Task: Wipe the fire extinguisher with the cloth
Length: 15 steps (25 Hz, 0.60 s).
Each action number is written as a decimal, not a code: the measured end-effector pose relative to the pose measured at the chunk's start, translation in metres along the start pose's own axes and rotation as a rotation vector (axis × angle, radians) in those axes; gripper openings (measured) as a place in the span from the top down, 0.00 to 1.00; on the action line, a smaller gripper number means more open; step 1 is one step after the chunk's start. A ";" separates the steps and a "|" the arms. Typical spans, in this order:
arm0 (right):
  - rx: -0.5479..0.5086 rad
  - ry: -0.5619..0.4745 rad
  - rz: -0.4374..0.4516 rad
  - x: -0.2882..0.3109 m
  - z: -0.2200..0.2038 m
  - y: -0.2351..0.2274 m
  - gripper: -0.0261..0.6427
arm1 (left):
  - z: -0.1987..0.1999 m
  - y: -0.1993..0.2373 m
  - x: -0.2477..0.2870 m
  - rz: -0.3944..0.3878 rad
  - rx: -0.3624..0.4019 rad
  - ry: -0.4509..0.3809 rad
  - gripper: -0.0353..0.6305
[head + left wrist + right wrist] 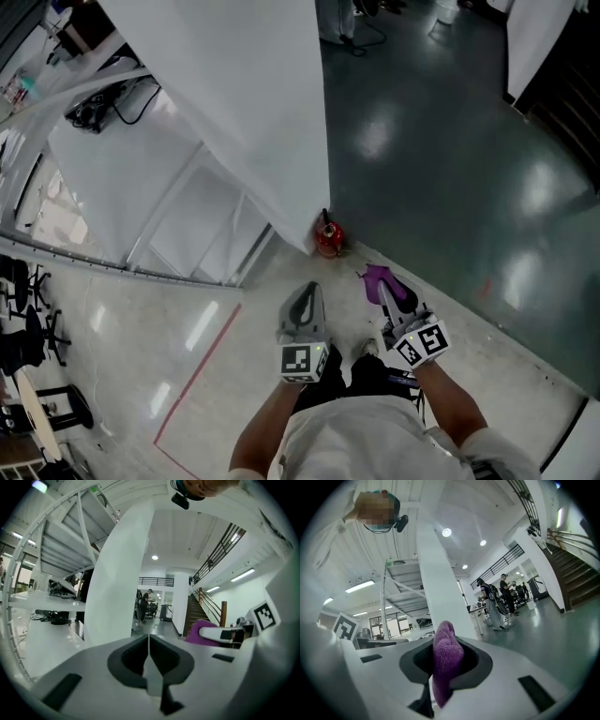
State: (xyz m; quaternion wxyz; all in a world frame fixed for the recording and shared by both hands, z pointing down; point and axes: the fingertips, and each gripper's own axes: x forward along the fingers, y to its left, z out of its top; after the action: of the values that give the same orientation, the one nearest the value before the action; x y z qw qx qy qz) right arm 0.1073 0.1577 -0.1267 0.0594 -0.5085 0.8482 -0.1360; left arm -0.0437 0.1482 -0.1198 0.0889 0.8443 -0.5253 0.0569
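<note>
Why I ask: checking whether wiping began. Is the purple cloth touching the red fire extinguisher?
Apart. Head view shows floor between the purple cloth, in the right gripper, and the red fire extinguisher.

The head view looks steeply down from high above the floor point(422, 187), with the white pillar point(253, 112) at twelve o'clock. Both gripper views face level toward that pillar. The left one also catches the right hand-held gripper point(204, 633) close by at three o'clock.
</note>
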 end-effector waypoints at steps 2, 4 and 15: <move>0.000 -0.006 -0.016 0.014 -0.002 -0.003 0.87 | 0.001 0.010 0.013 -0.043 0.010 -0.001 0.92; 0.001 -0.008 -0.027 0.026 -0.010 -0.009 0.87 | -0.002 0.017 0.027 -0.075 0.025 0.000 0.92; -0.065 0.037 0.058 0.093 -0.109 -0.083 0.87 | -0.112 0.046 0.106 -0.070 0.007 0.041 0.93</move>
State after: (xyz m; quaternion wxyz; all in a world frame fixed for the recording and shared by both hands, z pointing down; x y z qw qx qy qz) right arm 0.1070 0.0578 0.0052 0.0311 -0.4827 0.8675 -0.1158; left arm -0.0388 0.0586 0.0137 0.0986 0.8613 -0.4931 0.0728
